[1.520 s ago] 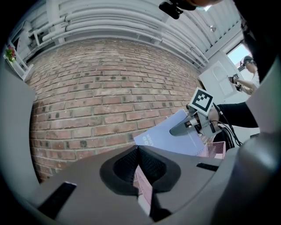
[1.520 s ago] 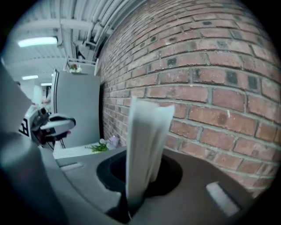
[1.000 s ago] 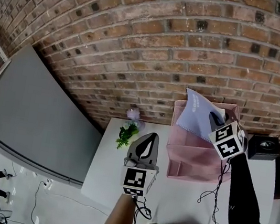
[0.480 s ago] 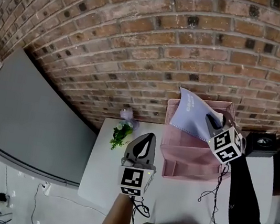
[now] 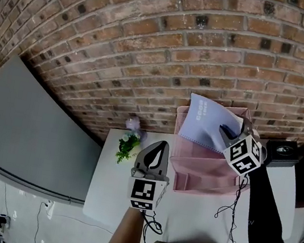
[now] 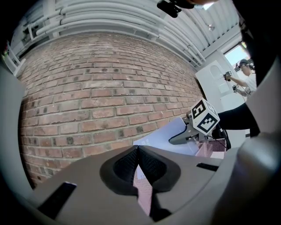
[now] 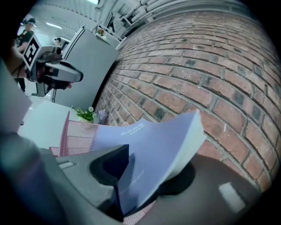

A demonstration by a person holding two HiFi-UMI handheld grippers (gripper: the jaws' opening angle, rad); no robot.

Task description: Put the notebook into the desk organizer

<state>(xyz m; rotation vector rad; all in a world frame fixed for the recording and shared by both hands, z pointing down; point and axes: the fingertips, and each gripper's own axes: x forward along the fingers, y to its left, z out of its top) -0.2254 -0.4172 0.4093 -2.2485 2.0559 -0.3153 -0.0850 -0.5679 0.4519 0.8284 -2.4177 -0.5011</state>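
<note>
My right claw (image 5: 223,131) is opening with the notebook (image 5: 203,119) between its jaws, tilting upright over the organizer's (image 5: 200,175) back slot and stretching leftward; my left claw (image 5: 160,147) is hanging closed, empty, farther off.

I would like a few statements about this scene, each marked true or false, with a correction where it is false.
1. The desk organizer is pink. True.
2. The notebook lies flat on the table. False: it stands tilted at the organizer, between the right tongs, whose jaws are opening.
3. The left tongs are shut and empty. True.
4. A small plant stands to the right of the organizer. False: it stands to its left.
</note>
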